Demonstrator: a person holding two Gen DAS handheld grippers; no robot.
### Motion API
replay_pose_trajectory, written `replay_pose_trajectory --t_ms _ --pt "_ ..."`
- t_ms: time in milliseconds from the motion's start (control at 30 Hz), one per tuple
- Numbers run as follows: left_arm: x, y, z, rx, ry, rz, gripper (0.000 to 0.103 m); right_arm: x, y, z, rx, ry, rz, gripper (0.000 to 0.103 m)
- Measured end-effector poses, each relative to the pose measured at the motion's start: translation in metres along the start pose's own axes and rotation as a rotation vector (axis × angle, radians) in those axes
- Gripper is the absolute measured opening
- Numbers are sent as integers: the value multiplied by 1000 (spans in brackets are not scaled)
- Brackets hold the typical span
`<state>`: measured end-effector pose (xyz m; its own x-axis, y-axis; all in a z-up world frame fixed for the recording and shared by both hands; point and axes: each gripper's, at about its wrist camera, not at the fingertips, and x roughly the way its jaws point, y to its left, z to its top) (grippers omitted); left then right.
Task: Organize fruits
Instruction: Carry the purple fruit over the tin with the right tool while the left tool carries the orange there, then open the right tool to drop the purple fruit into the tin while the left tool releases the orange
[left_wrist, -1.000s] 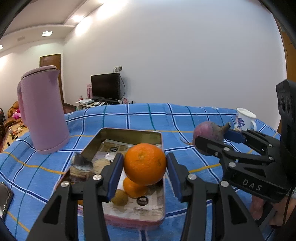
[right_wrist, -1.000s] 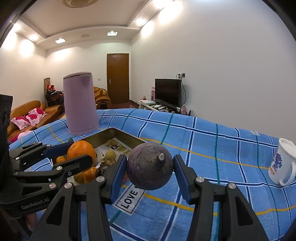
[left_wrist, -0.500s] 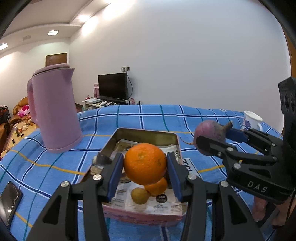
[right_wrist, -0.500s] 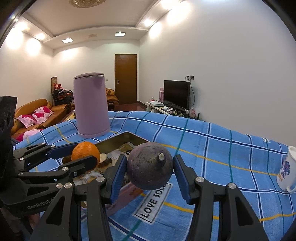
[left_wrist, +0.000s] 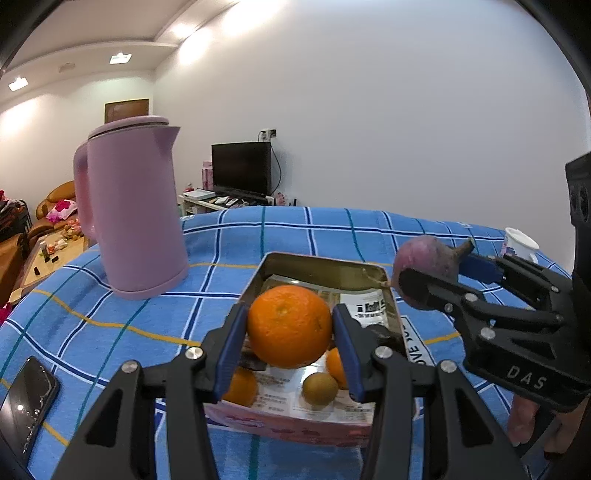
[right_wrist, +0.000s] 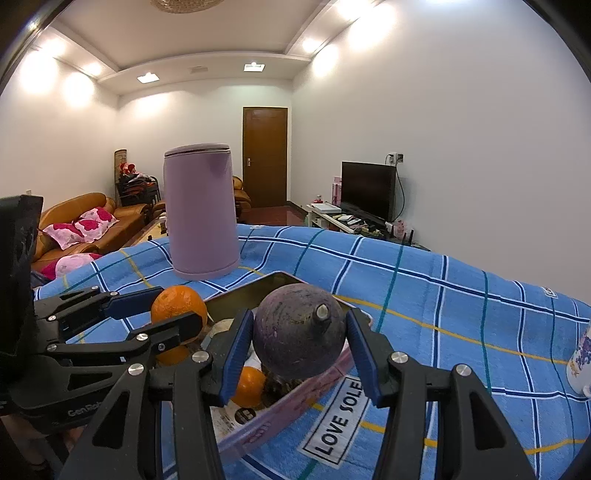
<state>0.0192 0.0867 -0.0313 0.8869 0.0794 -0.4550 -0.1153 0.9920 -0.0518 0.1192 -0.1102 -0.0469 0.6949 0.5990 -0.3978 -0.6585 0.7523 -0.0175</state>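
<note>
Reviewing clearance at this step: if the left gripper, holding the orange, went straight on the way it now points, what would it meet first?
Probably the tin tray: the left gripper with its orange points over it, toward the far wall. Depth is unclear.

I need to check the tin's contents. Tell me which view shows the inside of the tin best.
The left wrist view: it looks down into the tin, showing its paper lining and small fruits under the held orange. In the right wrist view the purple fruit and fingers hide most of the inside.
</note>
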Motion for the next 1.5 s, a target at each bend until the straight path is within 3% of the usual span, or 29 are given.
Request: replay_pose_trajectory --t_ms 733,1167,1200,1333,1500 --pt "11 26 -5 -30 45 45 50 30 25 7 -1 41 43 54" --pt "18 30 -5 -31 84 18 51 59 17 -7 51 158 90 54" --pt "17 30 -5 -31 79 14 52 58 18 -7 51 157 91 54" --pt "11 32 -5 -42 52 34 71 48 15 -4 47 113 75 57" --pt "5 27 -4 -34 19 35 76 36 9 -7 55 74 60 65"
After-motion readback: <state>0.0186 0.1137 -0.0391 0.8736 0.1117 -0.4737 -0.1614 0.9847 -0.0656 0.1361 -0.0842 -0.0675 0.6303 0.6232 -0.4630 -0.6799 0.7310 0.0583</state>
